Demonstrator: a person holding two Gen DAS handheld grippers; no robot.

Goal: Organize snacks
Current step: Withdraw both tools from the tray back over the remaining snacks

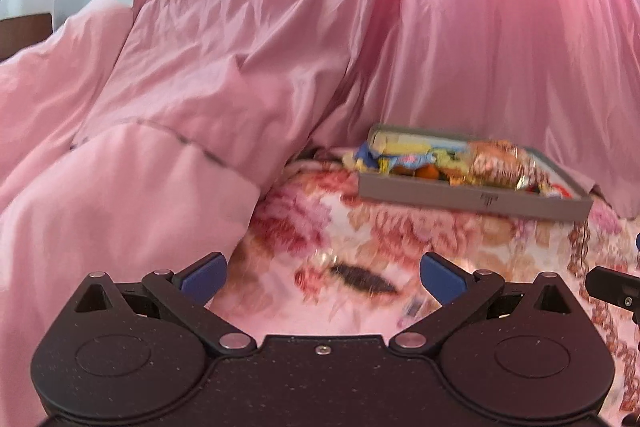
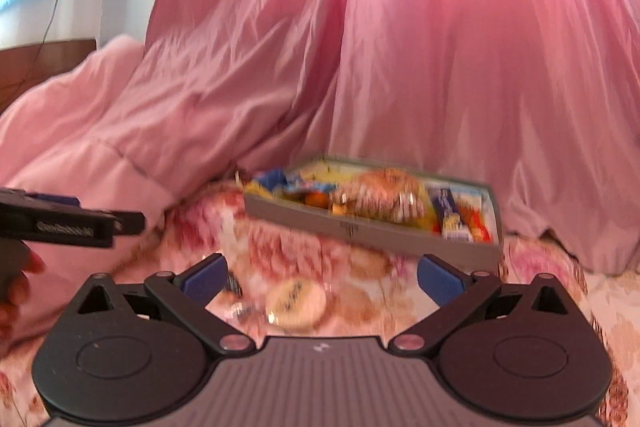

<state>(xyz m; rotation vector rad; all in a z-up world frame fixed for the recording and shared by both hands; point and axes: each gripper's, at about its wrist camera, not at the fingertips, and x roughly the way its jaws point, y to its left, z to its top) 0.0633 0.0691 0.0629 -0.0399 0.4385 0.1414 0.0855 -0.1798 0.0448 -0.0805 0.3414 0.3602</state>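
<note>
A shallow grey box [image 1: 472, 197] [image 2: 372, 233] full of mixed snack packets sits on a floral blanket, ahead and right in both views. A clear bag of brown pastries [image 1: 500, 163] [image 2: 380, 197] lies on top of the pile. My left gripper [image 1: 322, 277] is open over the blanket, short of the box, nothing between its blue pads. My right gripper [image 2: 320, 279] is open too; a round pale wrapped snack [image 2: 296, 301] lies on the blanket between its fingers, untouched. A small wrapped sweet [image 1: 326, 259] lies ahead of the left gripper. Both views are blurred.
Pink quilt [image 1: 132, 187] is heaped on the left, pink curtains [image 2: 440, 47] hang behind the box. The left gripper's side [image 2: 72, 223] and a hand [image 2: 16, 287] show at the right view's left edge. A wooden headboard [image 2: 44, 61] stands far left.
</note>
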